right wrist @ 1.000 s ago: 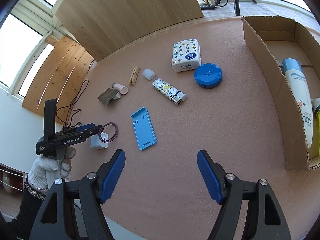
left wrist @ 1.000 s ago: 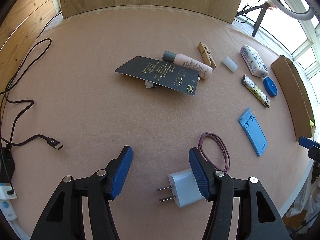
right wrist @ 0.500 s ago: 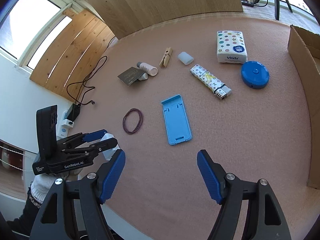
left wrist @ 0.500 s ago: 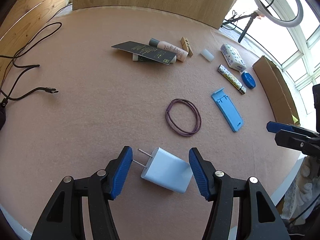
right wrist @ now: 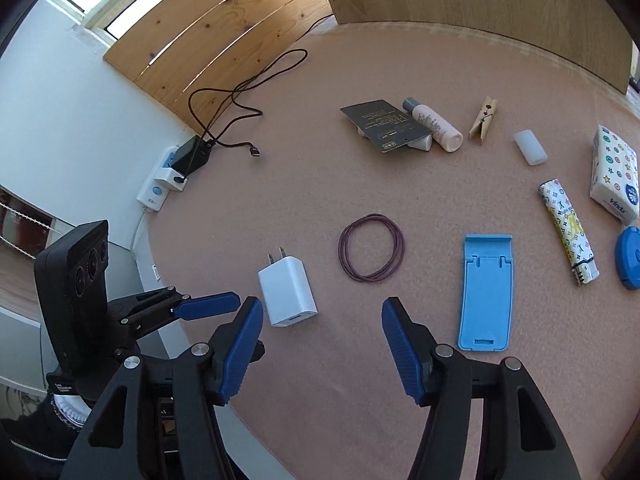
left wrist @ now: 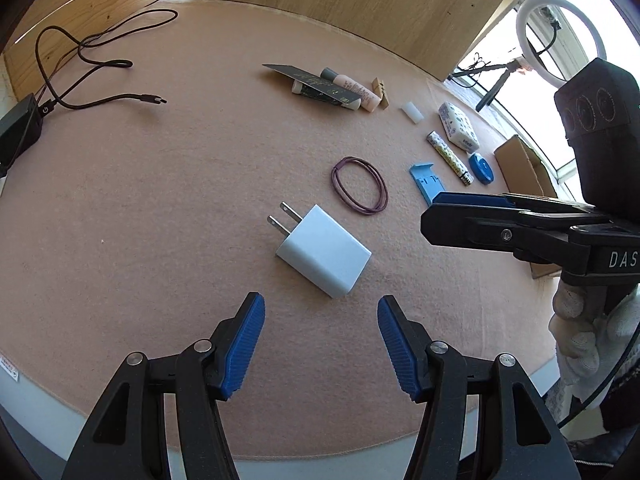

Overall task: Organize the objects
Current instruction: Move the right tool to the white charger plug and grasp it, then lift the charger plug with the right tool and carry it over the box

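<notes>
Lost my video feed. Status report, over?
Left gripper open, empty. Right gripper open, empty. White charger flat on mat, untouched, just ahead of left. Purple hair tie beyond it, not blocking.

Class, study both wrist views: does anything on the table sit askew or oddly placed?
Yes: the dark card does not lie flat. It rests tilted on a small white item beneath it, beside the pink tube. Everything else, including the white charger, lies flat on the mat.

This looks like a room at home by a sunny window. A pink felt table (right wrist: 320,184) sits by light wooden wall boards (right wrist: 224,28) and a white ring light (left wrist: 560,36).
</notes>
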{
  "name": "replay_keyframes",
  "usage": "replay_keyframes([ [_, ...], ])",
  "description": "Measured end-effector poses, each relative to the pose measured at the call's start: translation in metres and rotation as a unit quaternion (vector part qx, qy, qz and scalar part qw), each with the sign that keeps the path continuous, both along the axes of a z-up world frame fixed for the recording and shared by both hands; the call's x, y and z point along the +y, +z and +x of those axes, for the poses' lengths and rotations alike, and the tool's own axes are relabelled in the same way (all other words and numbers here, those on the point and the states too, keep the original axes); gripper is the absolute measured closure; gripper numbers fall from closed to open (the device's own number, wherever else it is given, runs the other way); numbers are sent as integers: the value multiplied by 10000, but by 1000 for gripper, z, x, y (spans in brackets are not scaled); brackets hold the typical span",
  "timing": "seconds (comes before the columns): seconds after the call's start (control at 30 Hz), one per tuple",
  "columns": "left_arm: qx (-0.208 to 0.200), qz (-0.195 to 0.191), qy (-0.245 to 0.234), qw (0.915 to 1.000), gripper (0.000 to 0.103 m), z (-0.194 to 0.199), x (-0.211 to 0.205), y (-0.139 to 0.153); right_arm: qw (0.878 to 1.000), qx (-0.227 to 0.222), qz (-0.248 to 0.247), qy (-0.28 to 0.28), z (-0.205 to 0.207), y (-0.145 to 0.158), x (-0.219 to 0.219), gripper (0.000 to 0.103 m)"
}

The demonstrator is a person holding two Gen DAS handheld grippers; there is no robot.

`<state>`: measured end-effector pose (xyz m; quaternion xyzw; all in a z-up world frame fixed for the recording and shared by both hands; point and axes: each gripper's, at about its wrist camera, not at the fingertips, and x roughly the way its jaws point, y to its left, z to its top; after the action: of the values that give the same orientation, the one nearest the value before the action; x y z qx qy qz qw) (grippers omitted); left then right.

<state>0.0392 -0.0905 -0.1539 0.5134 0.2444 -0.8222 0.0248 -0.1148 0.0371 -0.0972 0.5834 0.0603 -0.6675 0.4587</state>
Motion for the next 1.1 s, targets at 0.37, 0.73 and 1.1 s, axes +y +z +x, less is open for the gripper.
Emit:
replay_keyframes([
  [0.37, 74, 227, 131, 9996, 43, -8, -5, -7, 9968, -529, 218, 562, 3, -32, -48, 62],
  [0.73, 45, 309, 95, 9995, 56, -23, -2, -15, 9954, -559, 377, 685, 1, -41, -60, 68],
  [1.1, 73, 295, 36, 9995, 58, -26, 1, -12, 9969, -592, 294, 417, -5, -32, -48, 70],
])
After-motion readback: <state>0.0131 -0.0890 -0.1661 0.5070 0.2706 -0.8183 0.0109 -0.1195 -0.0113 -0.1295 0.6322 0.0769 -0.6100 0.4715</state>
